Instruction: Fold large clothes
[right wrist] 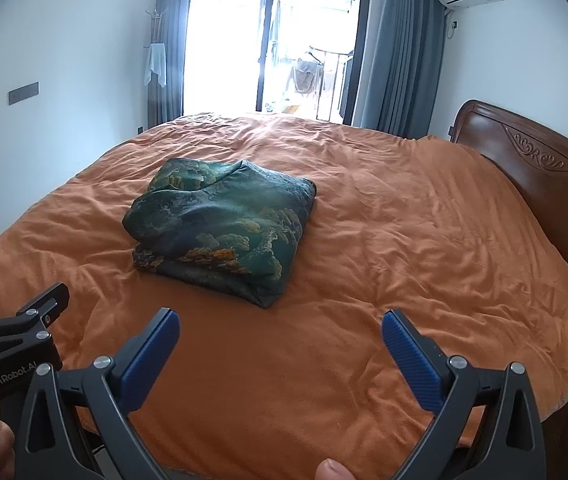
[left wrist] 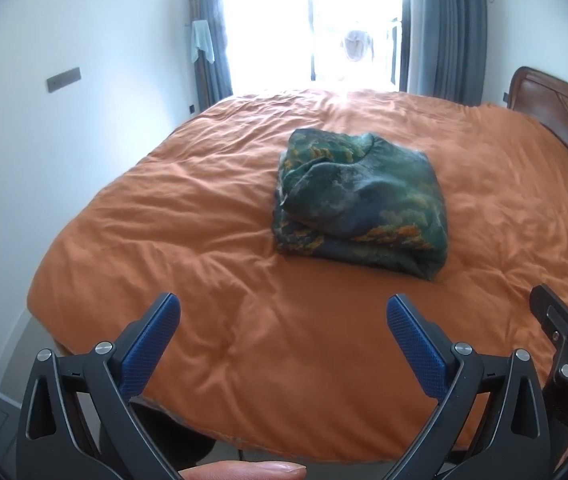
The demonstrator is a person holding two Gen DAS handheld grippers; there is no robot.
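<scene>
Glare washes out the window in the left wrist view, the headboard runs off the right edge, and the folded garment's inner layers are hidden.

One folded dark green garment with orange print lies mid-frame on one orange quilted bedspread. Two black grippers with blue pads, left gripper and right gripper, fill the lower frame. One carved brown wooden headboard stands at right.

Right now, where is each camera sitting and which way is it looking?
Left wrist: sits on the open left gripper, looks across the orange bed toward the window; a fingertip shows below.
Right wrist: sits on the open right gripper, facing the same way; a thumb tip shows.
Both see the folded green garment and the wooden headboard.
</scene>
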